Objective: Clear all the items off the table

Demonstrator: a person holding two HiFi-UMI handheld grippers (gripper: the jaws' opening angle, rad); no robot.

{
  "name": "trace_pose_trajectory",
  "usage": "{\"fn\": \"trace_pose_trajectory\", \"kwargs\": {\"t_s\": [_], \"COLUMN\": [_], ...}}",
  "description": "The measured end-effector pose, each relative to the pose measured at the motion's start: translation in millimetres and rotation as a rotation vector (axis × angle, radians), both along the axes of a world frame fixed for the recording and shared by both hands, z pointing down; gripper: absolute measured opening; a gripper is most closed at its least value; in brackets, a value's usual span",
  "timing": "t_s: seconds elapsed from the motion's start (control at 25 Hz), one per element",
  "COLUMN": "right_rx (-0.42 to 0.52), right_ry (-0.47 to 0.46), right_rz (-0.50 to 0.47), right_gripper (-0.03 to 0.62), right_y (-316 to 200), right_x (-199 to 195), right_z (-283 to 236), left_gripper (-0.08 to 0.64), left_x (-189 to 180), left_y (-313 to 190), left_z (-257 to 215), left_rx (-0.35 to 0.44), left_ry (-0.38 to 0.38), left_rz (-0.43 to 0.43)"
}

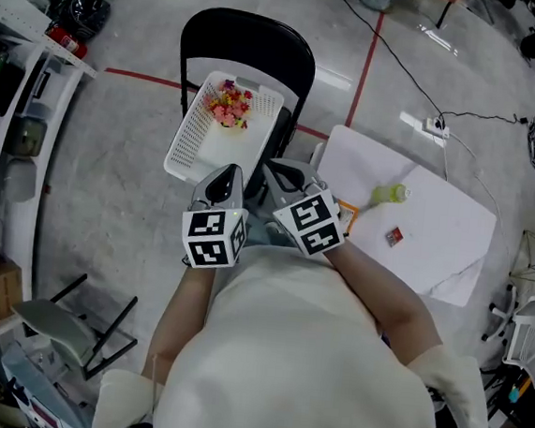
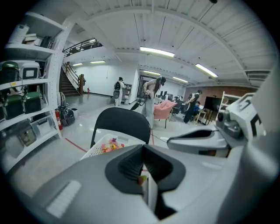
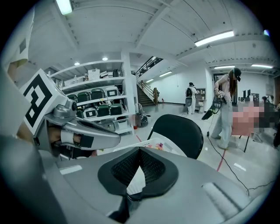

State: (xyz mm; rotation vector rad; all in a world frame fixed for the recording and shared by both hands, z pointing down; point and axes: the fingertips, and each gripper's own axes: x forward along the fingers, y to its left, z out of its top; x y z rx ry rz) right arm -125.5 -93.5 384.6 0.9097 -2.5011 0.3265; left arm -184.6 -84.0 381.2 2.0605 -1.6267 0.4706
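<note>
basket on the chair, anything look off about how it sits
The white basket sits skewed on the black chair, turned off square with the backrest. Its near left corner seems to stick out past the seat. The flowers are bunched at its far end.

left tool (image 1: 225, 178): jaws together, tilted down | right tool (image 1: 281, 172): jaws together, tilted down, just beside it

No legible text, brand or number. Only coded square markers, on cubes of left gripper (image 1: 226, 180) and right gripper (image 1: 286, 174), 6 o'clock of centre, head view.
</note>
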Motion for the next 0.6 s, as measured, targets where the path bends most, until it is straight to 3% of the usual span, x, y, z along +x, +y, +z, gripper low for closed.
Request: {"fn": "trace_pose_trajectory", "kwargs": {"t_s": [0.28,0.6], "right_rx": [-0.022,-0.077], "right_ry": [-0.013,-0.036], "right_rz": [0.047,0.227], "right_gripper": [-0.002,-0.002], "right_y": [-0.5,-1.7], "right_x": [28.1,86.6], "right_z": [-5.4,2.4], "left_gripper": [0.008,0.008], "left_x": [31.5,90.4], "left_y": [-6.7,-12.3], "left_z": [-4.9,3.3], "left_rx": [-0.001,-0.027], "left_ry": [-0.008,-0.002], "left_rz": [0.048,0.205]}}
